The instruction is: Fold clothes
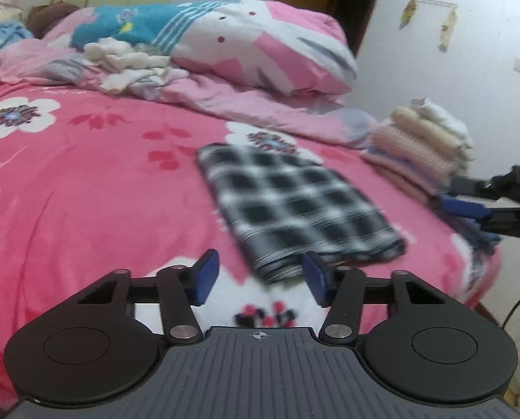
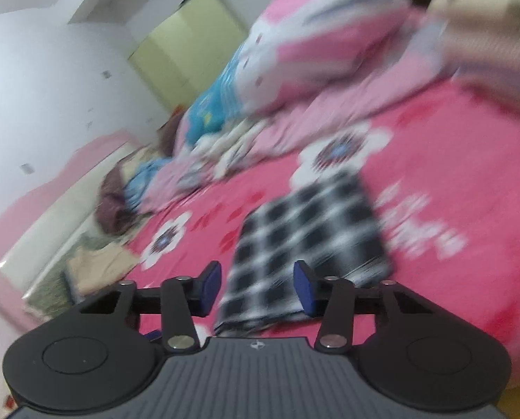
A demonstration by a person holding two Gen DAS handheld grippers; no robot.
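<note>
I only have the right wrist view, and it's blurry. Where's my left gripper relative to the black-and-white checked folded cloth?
Observer: The left gripper hovers at the near end of the black-and-white checked folded cloth, fingers apart, not pinching it.
Operator: Any finished pile?
Observer: Yes, a stack of folded cream and pink clothes sits right of the cloth on the pink floral bedsheet.
Operator: My right gripper from outside?
Observer: The right gripper is in front of that stack, not touching the cloth.

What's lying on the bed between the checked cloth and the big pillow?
In the left wrist view, a strip of pink bedspread with a white flower, then rumpled pale pink bedding, separates the checked cloth from the pillow.
</note>
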